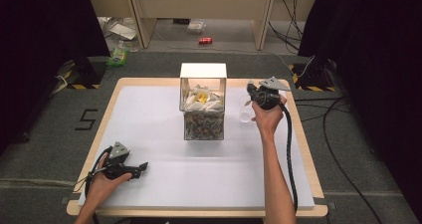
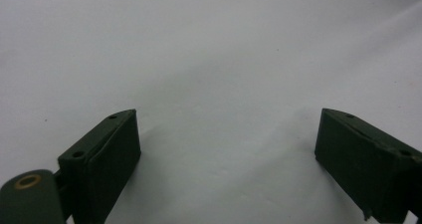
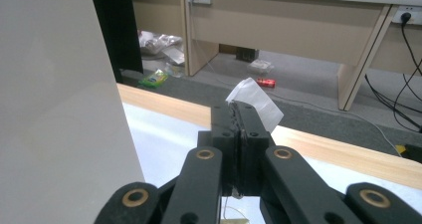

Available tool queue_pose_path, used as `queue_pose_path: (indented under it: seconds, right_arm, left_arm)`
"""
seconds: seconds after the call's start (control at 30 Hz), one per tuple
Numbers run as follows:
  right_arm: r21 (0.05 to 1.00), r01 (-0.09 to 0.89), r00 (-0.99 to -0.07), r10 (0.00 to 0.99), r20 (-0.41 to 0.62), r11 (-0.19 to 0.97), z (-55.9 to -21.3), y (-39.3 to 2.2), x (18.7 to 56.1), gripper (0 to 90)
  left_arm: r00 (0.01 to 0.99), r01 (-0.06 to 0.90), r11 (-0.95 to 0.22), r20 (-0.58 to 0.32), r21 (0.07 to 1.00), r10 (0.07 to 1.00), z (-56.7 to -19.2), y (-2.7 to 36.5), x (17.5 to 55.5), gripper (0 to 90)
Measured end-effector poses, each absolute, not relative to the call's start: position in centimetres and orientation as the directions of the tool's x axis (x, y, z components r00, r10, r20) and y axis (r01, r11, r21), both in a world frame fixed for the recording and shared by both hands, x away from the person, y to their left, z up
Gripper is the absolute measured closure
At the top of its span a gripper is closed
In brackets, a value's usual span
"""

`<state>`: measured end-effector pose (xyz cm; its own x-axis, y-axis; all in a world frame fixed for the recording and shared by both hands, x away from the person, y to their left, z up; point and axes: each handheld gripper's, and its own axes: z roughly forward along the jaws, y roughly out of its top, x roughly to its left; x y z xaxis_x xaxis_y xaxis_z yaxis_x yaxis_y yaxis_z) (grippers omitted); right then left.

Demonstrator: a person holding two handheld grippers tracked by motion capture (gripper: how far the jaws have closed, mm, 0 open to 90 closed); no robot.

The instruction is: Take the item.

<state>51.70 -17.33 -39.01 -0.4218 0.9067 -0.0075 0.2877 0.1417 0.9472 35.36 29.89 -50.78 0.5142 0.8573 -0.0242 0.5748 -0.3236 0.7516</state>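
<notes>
A clear box point(image 1: 203, 115) with a white lid stands at the middle back of the table, holding white sachets and darker packets. My right gripper point(image 1: 251, 91) hovers just right of the box, above a small clear cup point(image 1: 244, 111). In the right gripper view that gripper point(image 3: 240, 110) is shut on a white paper tag point(image 3: 259, 103), and a thin string point(image 3: 225, 211) hangs below the jaws. The box's white side point(image 3: 59, 109) fills the left of that view. My left gripper point(image 1: 144, 167) rests low at the front left, open and holding nothing point(image 2: 226, 129), over the white sheet point(image 2: 214, 45).
The white sheet point(image 1: 164, 134) covers a wooden table point(image 1: 303, 139). On the floor beyond lie a red can point(image 1: 205, 41), a green packet point(image 1: 118, 57) and litter. Cables point(image 1: 338, 134) run along the right, and desk legs stand at the back.
</notes>
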Motion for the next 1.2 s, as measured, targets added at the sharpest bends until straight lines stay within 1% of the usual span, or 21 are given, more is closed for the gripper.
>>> queue_pose_path:
  seconds: [0.07, 0.13, 0.3, 0.93, 1.03, 1.2]
  right_arm:
    - [0.947, 0.287, -0.421, 0.907, -0.011, 0.145, -39.3, -17.2, 51.7, 89.1]
    - [0.948, 0.292, -0.418, 0.908, 0.010, 0.124, -39.8, -17.2, 51.7, 89.1]
    - [0.944, 0.310, -0.416, 0.909, 0.025, 0.116, -41.0, -17.3, 51.4, 88.9]
    - [0.926, 0.351, -0.417, 0.909, 0.023, 0.138, -42.9, -17.3, 51.3, 88.3]
    - [0.924, 0.358, -0.415, 0.909, 0.027, 0.137, -43.1, -17.3, 51.4, 87.0]
    - [0.924, 0.360, -0.410, 0.912, 0.033, 0.129, -43.1, -17.4, 51.4, 82.1]
  left_arm:
    - [0.514, 0.576, -0.322, -0.026, 0.752, 0.858, -50.8, 29.9, 35.4, 9.8]
    - [0.514, 0.575, -0.324, -0.024, 0.752, 0.857, -50.8, 29.9, 35.4, 9.8]
    - [0.514, 0.576, -0.323, -0.026, 0.751, 0.858, -50.8, 29.9, 35.4, 9.8]
    - [0.514, 0.576, -0.322, -0.026, 0.751, 0.858, -50.8, 29.9, 35.4, 9.8]
    - [0.514, 0.576, -0.323, -0.025, 0.751, 0.858, -50.8, 29.9, 35.4, 9.8]
    - [0.515, 0.576, -0.325, -0.024, 0.750, 0.857, -50.8, 29.9, 35.4, 9.8]
